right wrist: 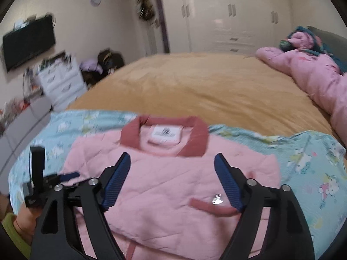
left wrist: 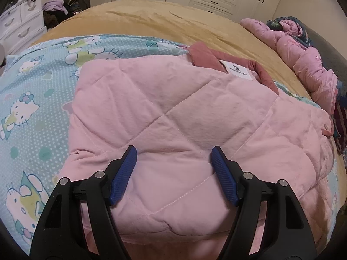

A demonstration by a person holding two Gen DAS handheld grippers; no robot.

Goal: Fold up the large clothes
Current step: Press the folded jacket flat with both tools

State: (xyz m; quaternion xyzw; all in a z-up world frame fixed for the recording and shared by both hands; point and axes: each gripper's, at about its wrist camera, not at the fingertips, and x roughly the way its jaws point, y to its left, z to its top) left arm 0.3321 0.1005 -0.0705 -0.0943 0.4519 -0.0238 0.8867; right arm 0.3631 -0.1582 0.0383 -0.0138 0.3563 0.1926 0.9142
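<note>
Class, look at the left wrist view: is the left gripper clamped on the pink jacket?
No: the left gripper has its jaws spread wide above the pink quilted jacket, pinching no fabric.

Both claws hang over the pink quilted jacket [left wrist: 173, 112] with jaws spread wide and nothing between them. The left claw [left wrist: 174, 155] is over its quilted panel, the right claw [right wrist: 172, 162] just below its collar.

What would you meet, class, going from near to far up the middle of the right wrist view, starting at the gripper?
Gripper → pink jacket → its dark pink collar → blue sheet → tan blanket → white wardrobe.
</note>
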